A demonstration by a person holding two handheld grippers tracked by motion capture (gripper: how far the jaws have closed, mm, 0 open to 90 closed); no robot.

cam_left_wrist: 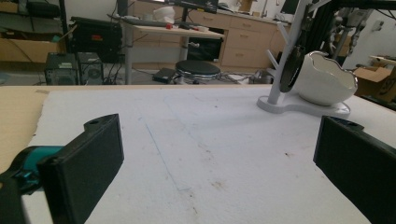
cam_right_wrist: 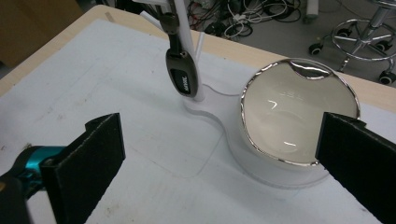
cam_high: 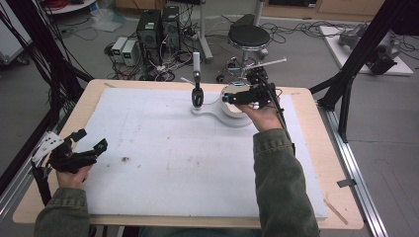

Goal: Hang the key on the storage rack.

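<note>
A glossy white bowl [cam_right_wrist: 299,119] with a shiny silvery rim sits on a smooth white plastic stand [cam_right_wrist: 205,140], over matt, stained white foam [cam_high: 173,158] on the pale wooden counter [cam_high: 316,148].

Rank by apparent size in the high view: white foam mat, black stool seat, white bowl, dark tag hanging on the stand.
1. White foam mat, by far the largest.
2. Black stool seat.
3. White bowl; partly hidden by the right gripper, so its rank against the seat is unsure.
4. Dark tag, smallest.

One white bowl [cam_right_wrist: 299,123], one white stand [cam_high: 210,109], one dark hanging object [cam_right_wrist: 182,77], one white mat [cam_high: 173,158], two grippers, one stool [cam_high: 248,37].
</note>
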